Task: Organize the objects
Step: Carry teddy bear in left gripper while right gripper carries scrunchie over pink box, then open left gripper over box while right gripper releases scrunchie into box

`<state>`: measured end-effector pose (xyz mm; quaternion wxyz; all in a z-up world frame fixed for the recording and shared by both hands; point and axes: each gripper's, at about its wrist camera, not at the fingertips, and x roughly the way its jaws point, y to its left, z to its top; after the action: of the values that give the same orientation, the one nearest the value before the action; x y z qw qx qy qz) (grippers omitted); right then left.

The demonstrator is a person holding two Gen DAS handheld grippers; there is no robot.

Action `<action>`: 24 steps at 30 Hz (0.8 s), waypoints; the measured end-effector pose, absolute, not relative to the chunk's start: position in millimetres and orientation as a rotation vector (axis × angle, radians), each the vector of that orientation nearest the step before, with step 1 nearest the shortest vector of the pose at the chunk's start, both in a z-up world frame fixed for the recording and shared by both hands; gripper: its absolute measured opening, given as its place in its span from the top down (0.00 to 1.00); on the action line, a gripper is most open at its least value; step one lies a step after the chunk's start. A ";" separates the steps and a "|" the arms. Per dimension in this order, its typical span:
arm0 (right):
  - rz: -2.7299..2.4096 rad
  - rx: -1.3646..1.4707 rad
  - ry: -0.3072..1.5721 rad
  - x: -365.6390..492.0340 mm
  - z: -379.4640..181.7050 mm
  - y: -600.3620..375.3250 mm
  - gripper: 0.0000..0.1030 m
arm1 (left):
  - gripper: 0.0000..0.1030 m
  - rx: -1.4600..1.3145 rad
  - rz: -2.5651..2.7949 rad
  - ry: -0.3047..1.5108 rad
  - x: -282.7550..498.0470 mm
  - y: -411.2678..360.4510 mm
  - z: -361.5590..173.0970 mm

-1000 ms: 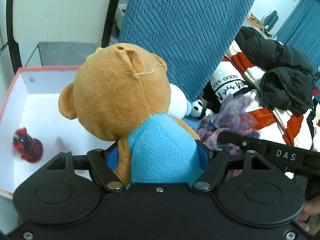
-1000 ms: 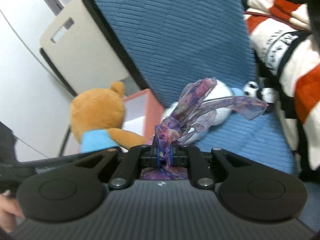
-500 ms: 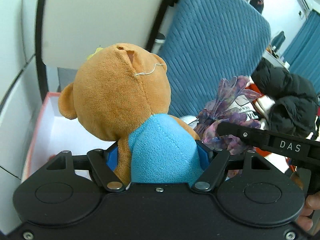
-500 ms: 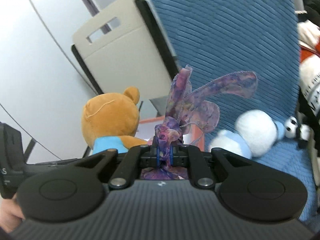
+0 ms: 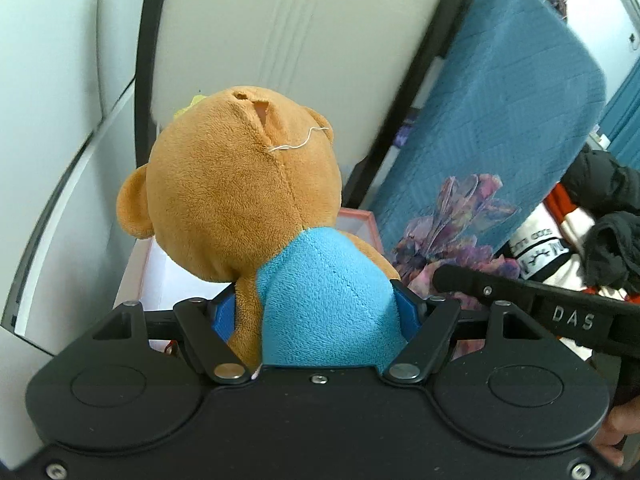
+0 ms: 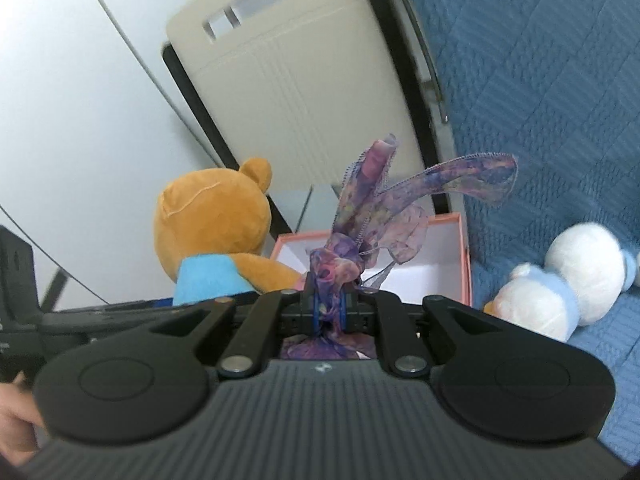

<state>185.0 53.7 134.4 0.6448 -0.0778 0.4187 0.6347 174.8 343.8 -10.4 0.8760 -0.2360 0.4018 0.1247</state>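
My left gripper (image 5: 320,312) is shut on a brown teddy bear (image 5: 240,184) in a blue shirt, held by its body with its back to the camera. The bear also shows in the right wrist view (image 6: 212,224). My right gripper (image 6: 330,312) is shut on a purple patterned scarf (image 6: 372,216), whose loose ends stick up; the scarf also shows in the left wrist view (image 5: 460,216). A pink-rimmed white box (image 6: 432,256) stands open just beyond both grippers, partly hidden by the bear and the scarf.
A blue quilted cushion (image 5: 500,100) leans to the right of the box. A white and light-blue plush (image 6: 560,276) lies on the blue cover. A beige folding chair back (image 6: 288,92) stands behind the box. Black and striped clothes (image 5: 600,216) lie at far right.
Both grippers have lifted and tilted up with their loads. The box floor and the red toy in it have dropped out of the left wrist view. The scarf and bear stay gripped.
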 end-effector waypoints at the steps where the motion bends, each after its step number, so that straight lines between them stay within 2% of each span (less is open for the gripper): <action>1: 1.441 -0.189 0.967 182.9 127.9 57.1 0.87 | 0.29 -0.498 0.261 0.853 177.2 349.7 -19.3; 12: 1.352 -0.365 1.146 167.1 34.1 88.3 0.86 | 0.29 -0.525 0.247 1.027 192.3 384.1 -108.3; 21: 1.328 -0.402 1.182 166.8 12.7 90.9 0.85 | 0.28 -0.534 0.261 1.048 189.7 377.0 -114.7; 24: 1.336 -0.401 1.177 164.3 15.2 92.4 0.85 | 0.21 -0.531 0.273 1.035 186.7 379.6 -107.3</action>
<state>164.3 92.4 15.2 0.6118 -0.1738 0.5100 0.5791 186.7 379.6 -107.3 0.8268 -0.2500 0.4872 0.1287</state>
